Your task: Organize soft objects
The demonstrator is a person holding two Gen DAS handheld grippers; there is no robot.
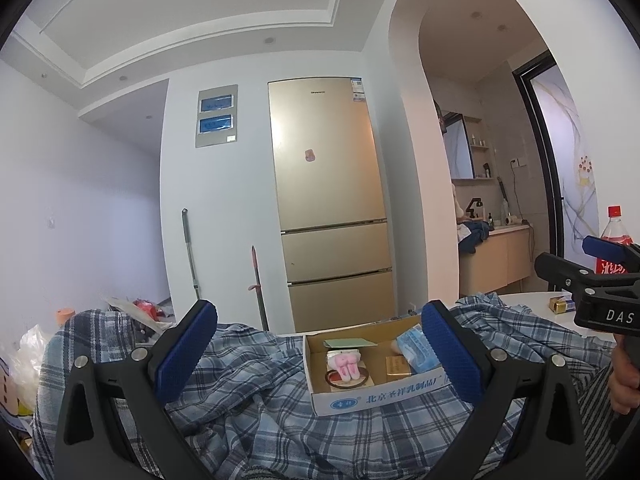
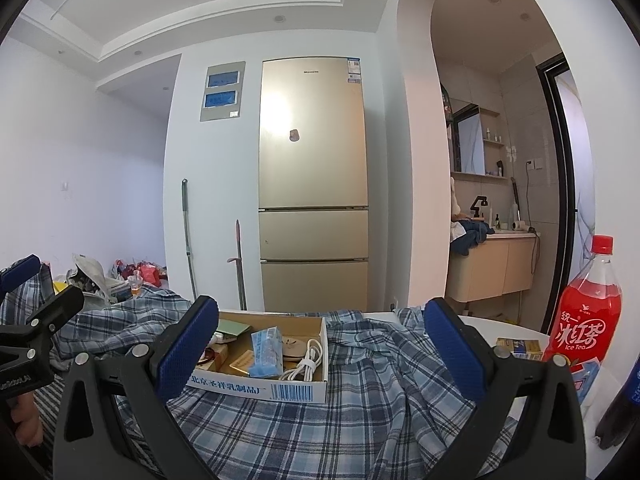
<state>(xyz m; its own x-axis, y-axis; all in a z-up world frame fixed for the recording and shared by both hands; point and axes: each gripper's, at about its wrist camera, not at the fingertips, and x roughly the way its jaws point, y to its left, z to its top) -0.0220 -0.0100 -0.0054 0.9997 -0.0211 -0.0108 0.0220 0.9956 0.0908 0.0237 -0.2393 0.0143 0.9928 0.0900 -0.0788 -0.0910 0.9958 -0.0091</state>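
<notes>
A blue and white plaid garment [image 1: 260, 408] lies crumpled over the round white table [image 1: 532, 302]; it also shows in the right wrist view [image 2: 360, 408]. A shallow cardboard box [image 1: 372, 394] rests on it, holding a blue tissue pack [image 1: 416, 350], a pink plush item [image 1: 348, 364] and small items. The box [image 2: 280, 390] also holds a white cable [image 2: 306, 362]. My left gripper [image 1: 320, 364] is open just above the cloth, empty. My right gripper [image 2: 320, 356] is open and empty above the cloth. Each gripper shows at the edge of the other's view.
A red ice tea bottle [image 2: 584, 312] stands at the table's right edge with a small yellow box [image 2: 520, 348] beside it. A gold fridge [image 1: 328, 200] stands behind, with a mop and a broom leaning on the wall. Bags and clutter lie at the left [image 1: 136, 312].
</notes>
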